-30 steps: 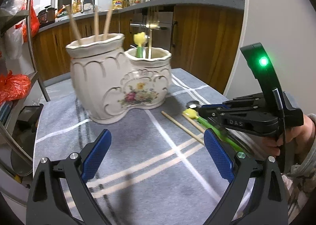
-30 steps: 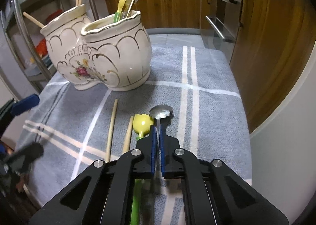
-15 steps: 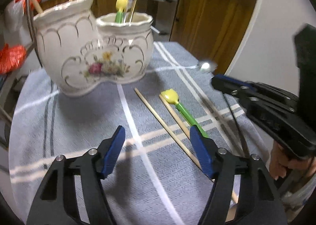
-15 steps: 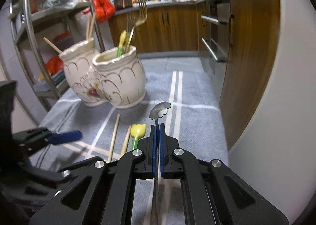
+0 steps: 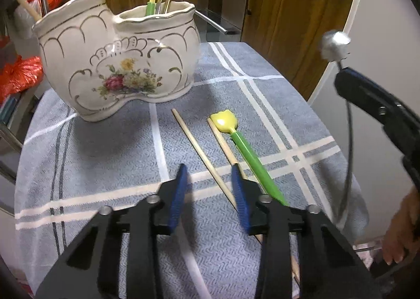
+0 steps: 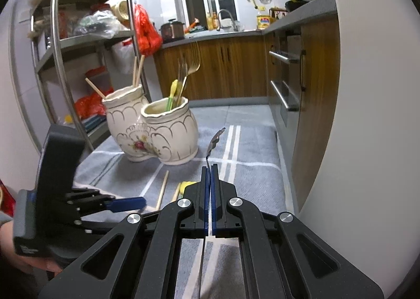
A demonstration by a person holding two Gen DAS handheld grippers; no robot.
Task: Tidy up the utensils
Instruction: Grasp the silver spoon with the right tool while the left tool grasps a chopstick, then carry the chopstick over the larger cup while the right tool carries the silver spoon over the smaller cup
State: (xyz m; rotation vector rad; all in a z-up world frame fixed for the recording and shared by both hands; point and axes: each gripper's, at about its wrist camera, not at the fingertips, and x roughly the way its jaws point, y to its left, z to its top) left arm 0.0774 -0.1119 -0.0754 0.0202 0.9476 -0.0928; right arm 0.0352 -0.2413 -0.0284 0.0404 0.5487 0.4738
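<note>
A white floral two-pot ceramic holder (image 5: 118,62) (image 6: 155,131) stands on the grey striped cloth (image 5: 105,157). Chopsticks stand in its left pot; forks and a yellow-green spoon stand in its right pot. My right gripper (image 6: 209,170) is shut on a metal spoon (image 6: 214,141) and holds it in the air, bowl forward; the spoon also shows in the left wrist view (image 5: 334,43). My left gripper (image 5: 208,194) is open, low over two loose chopsticks (image 5: 202,154) and a yellow-green spoon (image 5: 236,138) on the cloth.
A metal shelf rack (image 6: 65,68) with bags stands left of the table. Wooden kitchen cabinets (image 6: 236,73) and an oven (image 6: 286,81) lie beyond. The table's right edge (image 5: 296,83) drops off beside a white wall.
My right gripper has lifted the metal spoon off the cloth and raised it. My left gripper has moved right and down over the loose chopsticks and narrowed its opening.
</note>
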